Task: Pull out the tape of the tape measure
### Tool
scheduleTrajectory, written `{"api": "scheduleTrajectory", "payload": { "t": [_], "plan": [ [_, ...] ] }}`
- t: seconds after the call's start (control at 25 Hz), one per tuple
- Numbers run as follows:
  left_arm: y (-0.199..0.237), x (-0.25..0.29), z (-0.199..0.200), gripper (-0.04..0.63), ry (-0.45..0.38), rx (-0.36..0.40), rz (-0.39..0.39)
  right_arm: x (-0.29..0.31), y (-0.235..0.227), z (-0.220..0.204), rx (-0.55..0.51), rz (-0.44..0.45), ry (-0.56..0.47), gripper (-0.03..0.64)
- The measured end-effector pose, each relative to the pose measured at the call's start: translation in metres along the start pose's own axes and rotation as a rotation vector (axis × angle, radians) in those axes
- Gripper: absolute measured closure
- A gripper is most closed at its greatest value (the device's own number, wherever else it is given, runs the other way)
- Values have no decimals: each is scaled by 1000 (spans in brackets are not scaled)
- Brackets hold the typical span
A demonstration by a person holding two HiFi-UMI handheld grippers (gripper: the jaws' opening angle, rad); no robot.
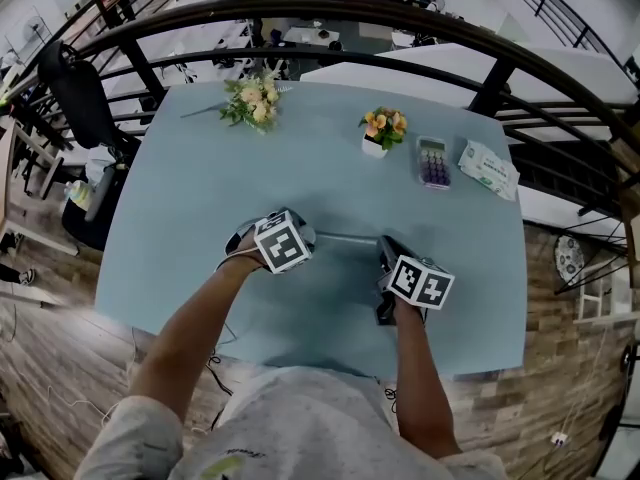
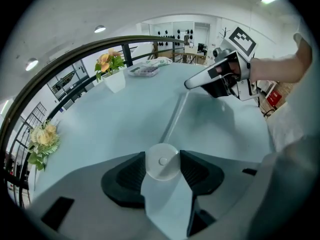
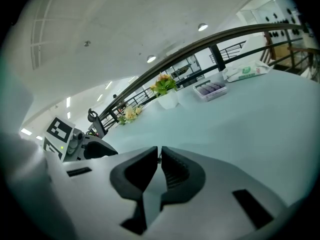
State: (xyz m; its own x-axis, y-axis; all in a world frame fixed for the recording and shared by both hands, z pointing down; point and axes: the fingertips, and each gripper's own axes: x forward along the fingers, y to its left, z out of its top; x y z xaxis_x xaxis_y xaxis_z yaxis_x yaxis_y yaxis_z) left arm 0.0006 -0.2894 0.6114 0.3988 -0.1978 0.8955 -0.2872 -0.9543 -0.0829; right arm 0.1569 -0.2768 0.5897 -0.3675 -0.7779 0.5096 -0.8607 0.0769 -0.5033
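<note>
A round white tape measure [image 2: 162,168] sits between the pads of my left gripper [image 2: 162,158], which is shut on its case. Its pale tape [image 2: 175,115] runs out over the light blue table [image 1: 180,198] to my right gripper [image 2: 189,85], shut on the tape's end. In the head view the tape [image 1: 346,236] spans the short gap between the left gripper [image 1: 310,236] and the right gripper [image 1: 384,246], near the table's front. In the right gripper view the right gripper [image 3: 159,160] has its jaws together, with only a thin sliver of tape showing between them, and the left gripper [image 3: 95,149] lies to the left.
At the table's far side lie a loose bouquet [image 1: 252,100], a small pot of orange flowers [image 1: 383,128], a calculator [image 1: 433,161] and a pack of wipes [image 1: 488,168]. A dark curved railing [image 1: 420,23] runs behind the table. A black chair [image 1: 75,88] stands at the left.
</note>
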Motion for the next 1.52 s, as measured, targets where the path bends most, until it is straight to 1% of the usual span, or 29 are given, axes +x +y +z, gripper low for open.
{"api": "scheduleTrajectory", "payload": {
  "t": [0.2,0.4,0.76,0.8,0.88,0.92,1.12,1.36,1.52],
  "plan": [
    [-3,4,5,379,1,7,-9,2,2,0,0,14,2,597],
    [-3,4,8,379,6,20,-11,0,5,1,-12,7,5,597],
    [-5,6,5,377,7,7,-13,1,3,-2,-25,-3,12,595],
    [-6,5,5,375,4,3,-14,0,3,-2,-28,-5,13,593],
    [-7,4,6,340,-2,-5,-17,-1,3,-2,-35,-8,16,572],
    [-7,4,6,336,-4,-8,-17,-2,3,-2,-38,-10,16,565],
    [-8,0,5,341,-7,-9,-1,-7,3,1,-46,-17,7,563],
    [-7,-12,12,350,-40,-33,19,-14,6,3,-57,-13,-2,565],
    [-3,-26,20,362,-88,-63,47,-20,10,13,-85,-17,-18,565]
  ]
}}
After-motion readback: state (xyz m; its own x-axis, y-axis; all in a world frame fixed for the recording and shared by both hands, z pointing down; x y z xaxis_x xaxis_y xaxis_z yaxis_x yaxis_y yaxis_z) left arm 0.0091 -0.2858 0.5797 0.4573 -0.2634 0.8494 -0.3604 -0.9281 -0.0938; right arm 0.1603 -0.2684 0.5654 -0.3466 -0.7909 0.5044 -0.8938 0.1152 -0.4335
